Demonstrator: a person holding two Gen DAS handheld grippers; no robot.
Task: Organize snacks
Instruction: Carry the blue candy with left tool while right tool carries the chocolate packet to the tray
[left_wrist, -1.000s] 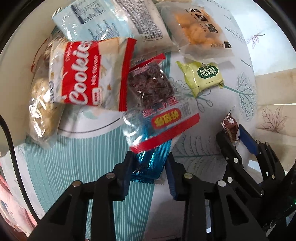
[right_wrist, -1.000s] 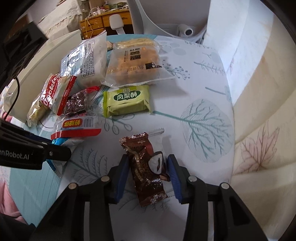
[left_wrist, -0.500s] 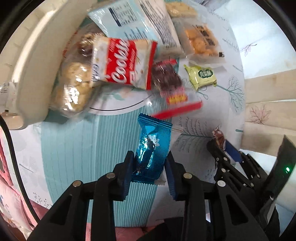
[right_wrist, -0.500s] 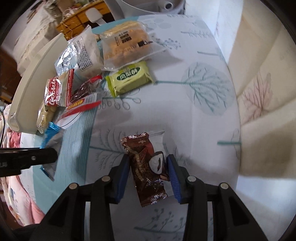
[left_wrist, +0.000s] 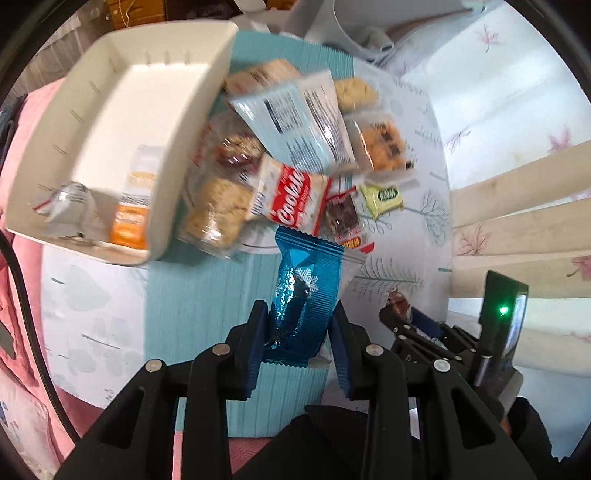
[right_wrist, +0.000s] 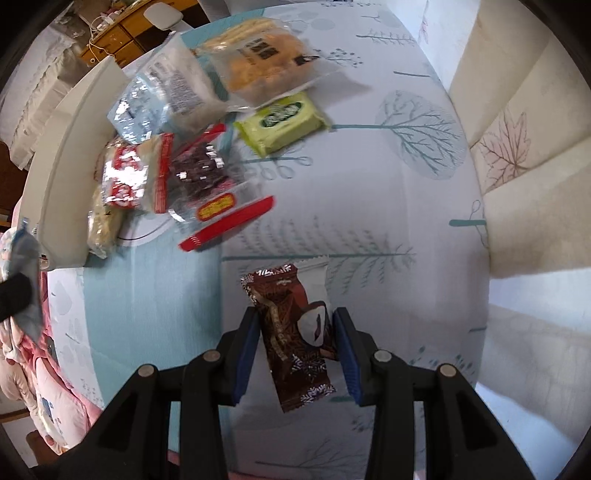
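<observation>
My left gripper (left_wrist: 298, 323) is shut on a shiny blue snack packet (left_wrist: 304, 291) and holds it high above the table. My right gripper (right_wrist: 295, 328) is shut on a brown chocolate packet (right_wrist: 291, 332), also lifted off the table. A white bin (left_wrist: 122, 122) stands at the left and holds an orange packet (left_wrist: 133, 218) and a clear wrapper (left_wrist: 70, 206). A pile of snacks lies beside it: a red Cookies pack (left_wrist: 291, 192), a light blue pack (left_wrist: 295, 122), a dark fruit pack with red strip (right_wrist: 210, 184), a green packet (right_wrist: 284, 122).
The table carries a cloth with tree prints (right_wrist: 417, 125) and a teal striped mat (left_wrist: 207, 295). A beige leaf-print cushion (right_wrist: 517, 166) lies at the right. Pink bedding (left_wrist: 22, 369) is at the left. A clear bag of biscuits (right_wrist: 266, 62) lies at the far side.
Both grippers have risen higher above the table with their packets. The left view has swung so the inside of the white bin shows.
</observation>
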